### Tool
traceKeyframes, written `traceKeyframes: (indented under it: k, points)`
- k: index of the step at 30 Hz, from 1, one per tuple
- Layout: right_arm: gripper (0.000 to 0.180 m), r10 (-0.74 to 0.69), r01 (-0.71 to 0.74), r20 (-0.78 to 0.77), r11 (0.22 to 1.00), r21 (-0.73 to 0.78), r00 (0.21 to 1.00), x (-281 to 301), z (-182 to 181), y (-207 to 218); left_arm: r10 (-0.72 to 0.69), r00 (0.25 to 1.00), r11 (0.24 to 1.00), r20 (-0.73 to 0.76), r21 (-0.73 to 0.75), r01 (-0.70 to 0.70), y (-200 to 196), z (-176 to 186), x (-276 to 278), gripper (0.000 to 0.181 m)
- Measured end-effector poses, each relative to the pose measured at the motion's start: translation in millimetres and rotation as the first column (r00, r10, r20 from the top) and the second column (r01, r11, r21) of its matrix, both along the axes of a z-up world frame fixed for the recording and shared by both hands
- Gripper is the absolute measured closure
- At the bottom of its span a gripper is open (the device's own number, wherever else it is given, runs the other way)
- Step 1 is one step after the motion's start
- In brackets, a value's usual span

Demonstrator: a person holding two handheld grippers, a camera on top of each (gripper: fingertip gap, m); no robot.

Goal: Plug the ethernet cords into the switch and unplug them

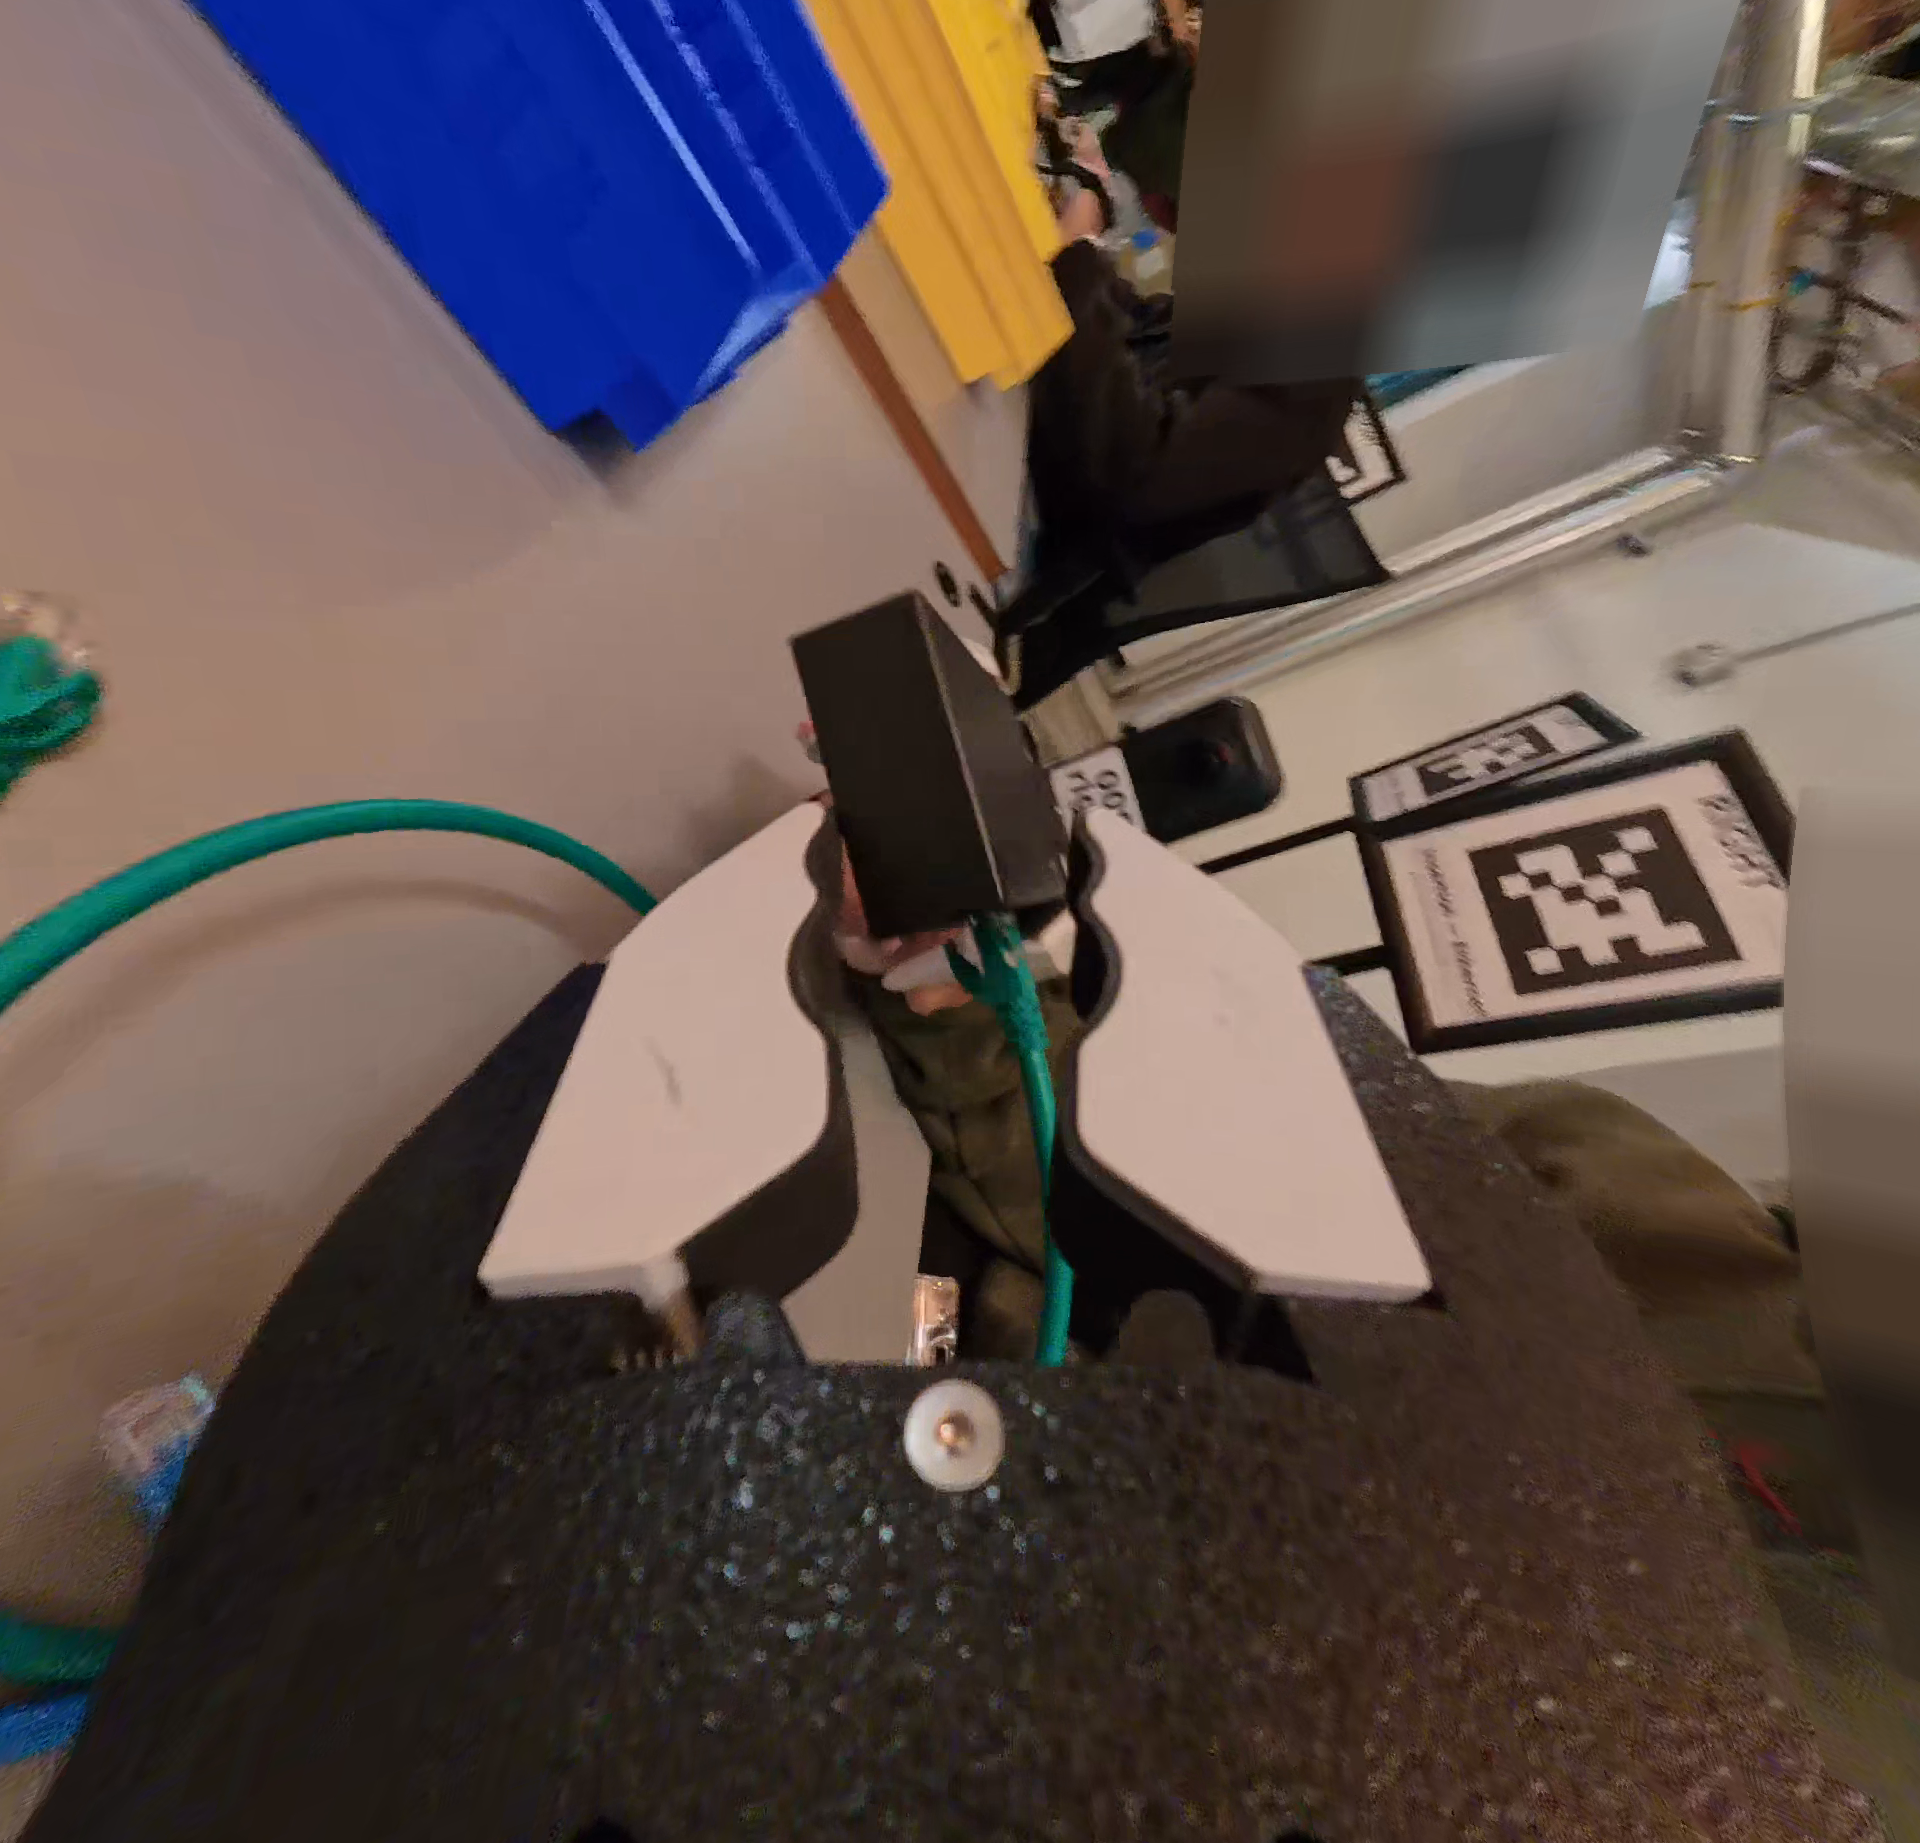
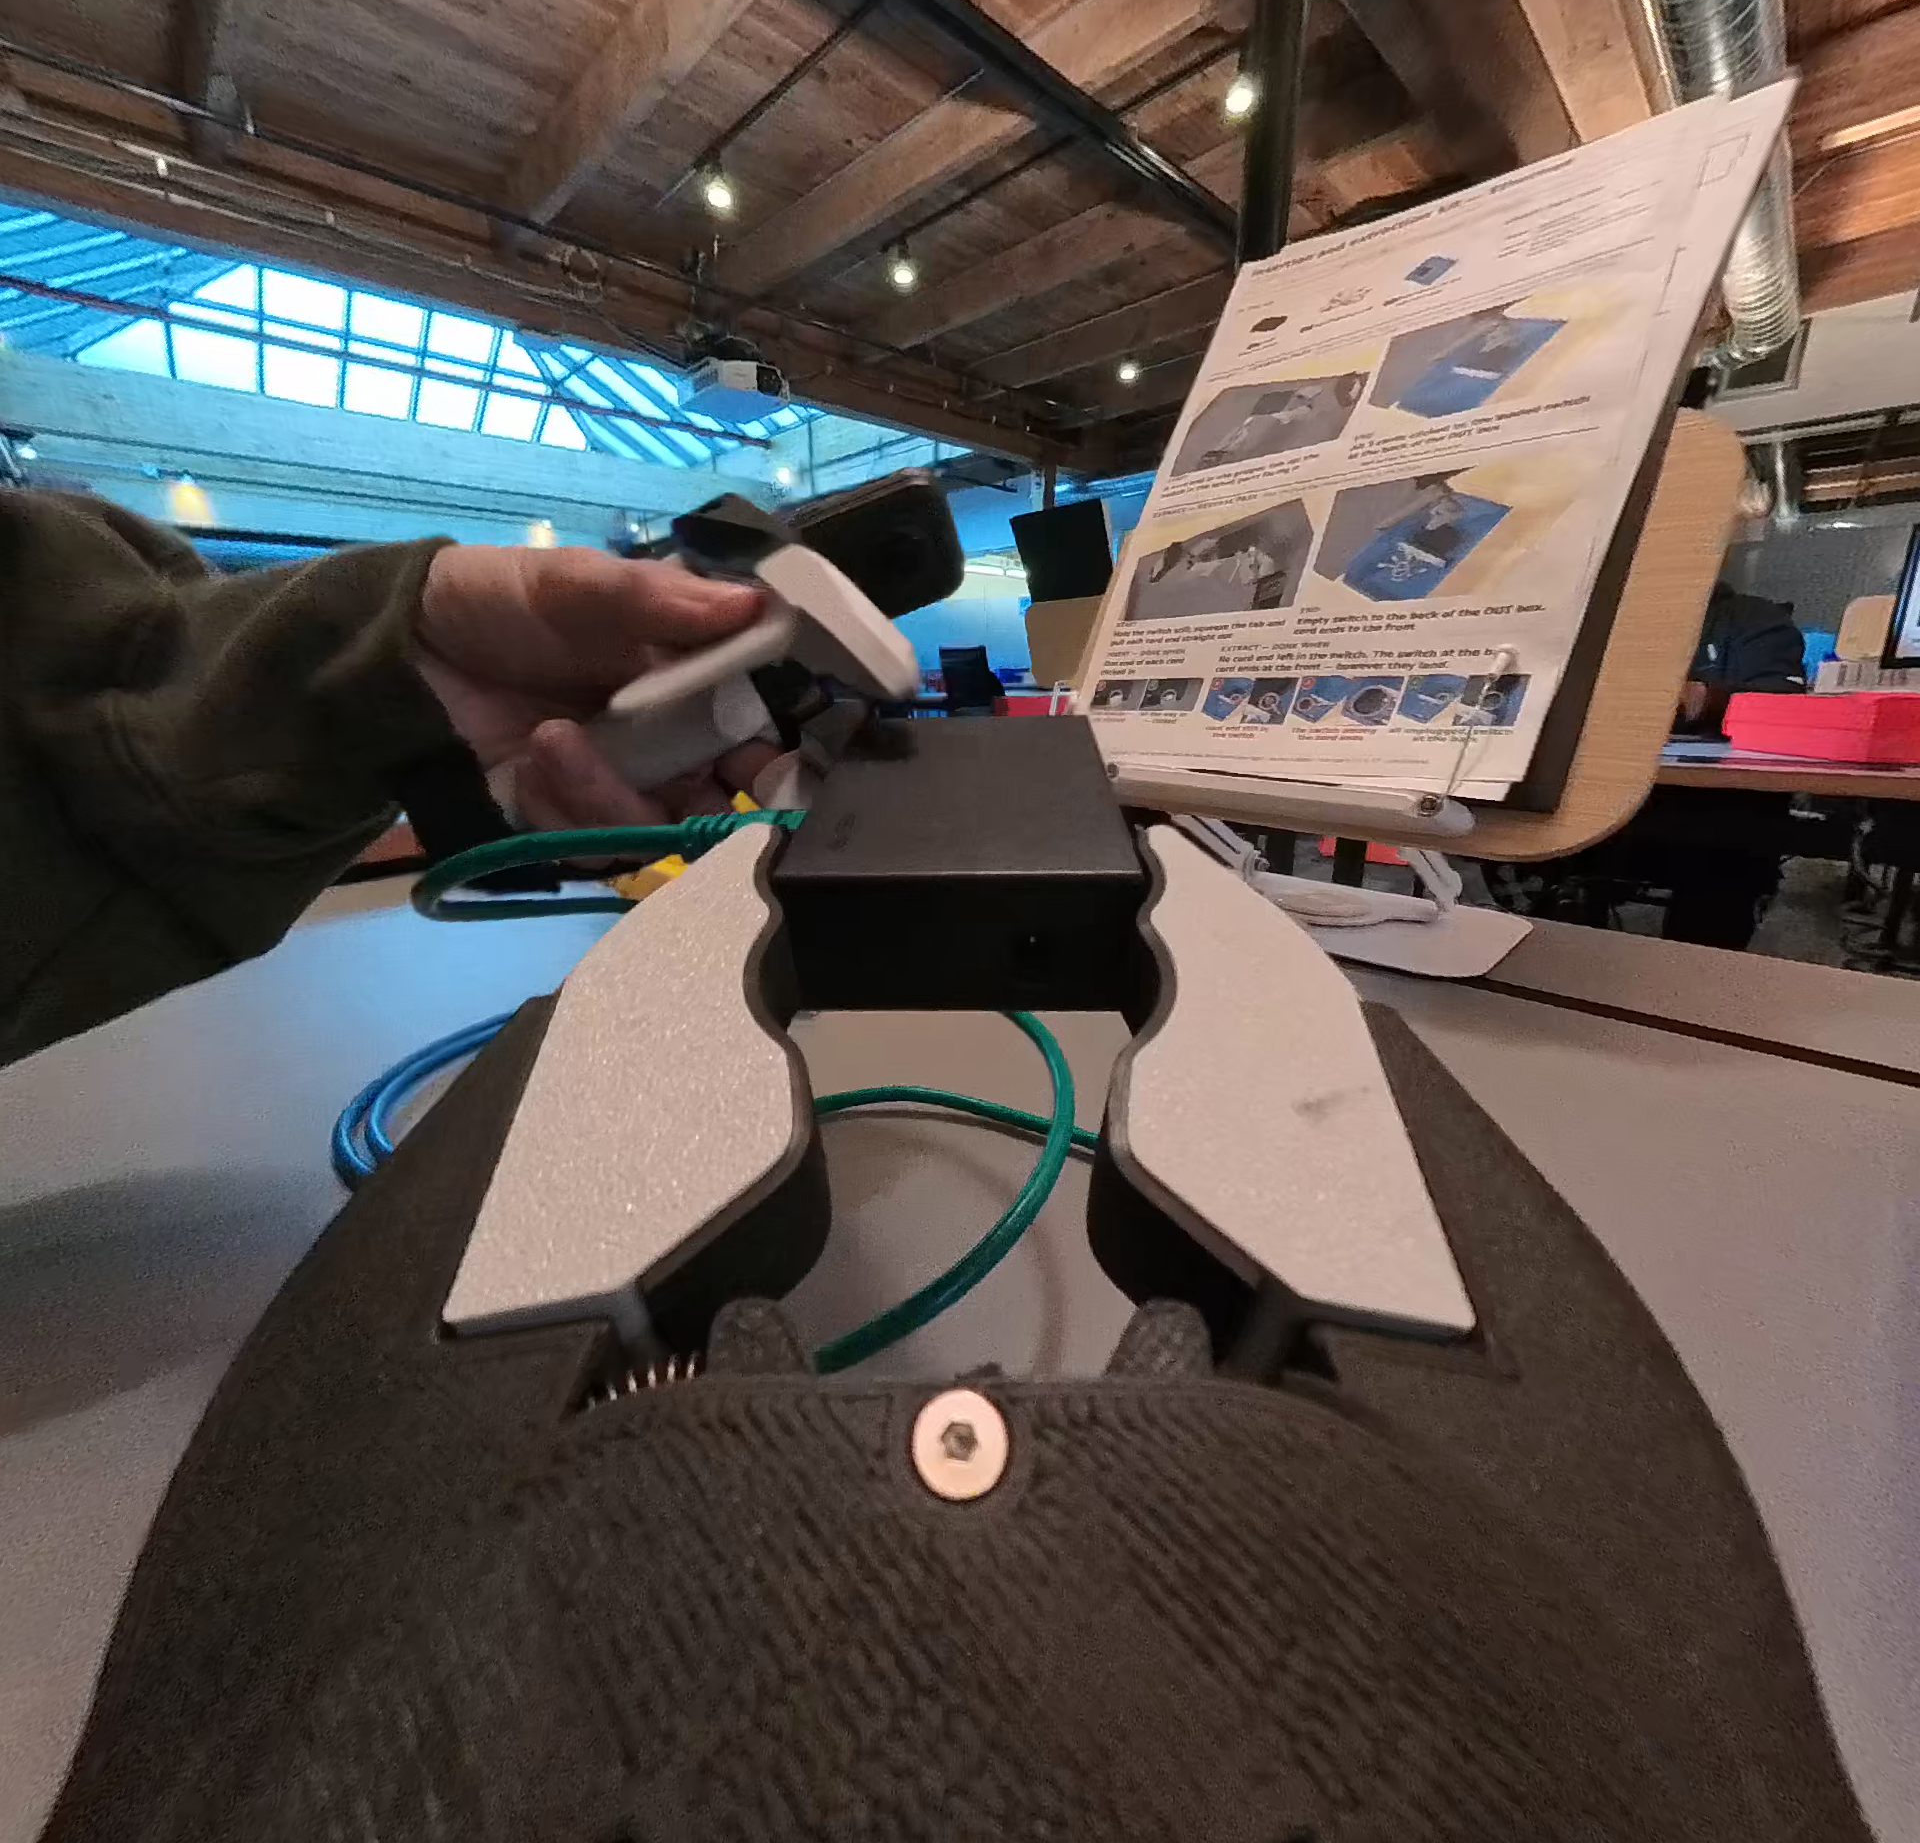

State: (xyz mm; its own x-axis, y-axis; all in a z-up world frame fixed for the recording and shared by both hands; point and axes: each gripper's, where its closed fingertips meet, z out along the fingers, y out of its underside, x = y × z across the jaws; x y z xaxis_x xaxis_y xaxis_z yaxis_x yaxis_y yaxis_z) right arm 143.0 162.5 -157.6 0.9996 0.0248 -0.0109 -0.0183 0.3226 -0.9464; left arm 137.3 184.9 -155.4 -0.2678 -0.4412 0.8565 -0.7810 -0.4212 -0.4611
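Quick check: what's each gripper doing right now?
Left gripper: open around the black switch and green cord.
Right gripper: closed on the switch.

This is looking like a large open workshop or lab in a converted industrial hall. Wooden ceiling beams [image 2: 436,79], a skylight [image 2: 343,359] and a metal duct [image 2: 1714,79] are showing overhead, while printed marker cards [image 1: 1579,900], stacked blue bins [image 1: 540,162] and an instruction sheet [image 2: 1434,484] are sitting on a grey desk [image 2: 1662,1222].

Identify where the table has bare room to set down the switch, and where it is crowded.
Bare table lies between the right gripper and the document stand. Another patch: between the blue bin and the green cord. Crowded: left of the switch, with looped cords and the left gripper.
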Motion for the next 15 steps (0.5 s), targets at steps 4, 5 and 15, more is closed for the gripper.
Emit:
traceKeyframes:
  k: [4,5,15]
  points:
    - [0.118,-0.019,0.019,0.006,1.0,-0.006,1.0,-1,-1,2,0.024,0.997,1.0,-0.068,-0.008,-0.024,3,-4,4,0.152]
    - [0.118,-0.022,0.022,0.006,1.0,-0.006,1.0,-1,-1,2,0.026,0.996,1.0,-0.08,-0.004,-0.026,3,-4,4,0.152]
    - [0.112,-0.097,0.103,0.076,0.992,-0.073,0.992,-4,-7,14,-0.043,0.989,0.996,-0.143,0.073,0.054,6,3,0,0.154]
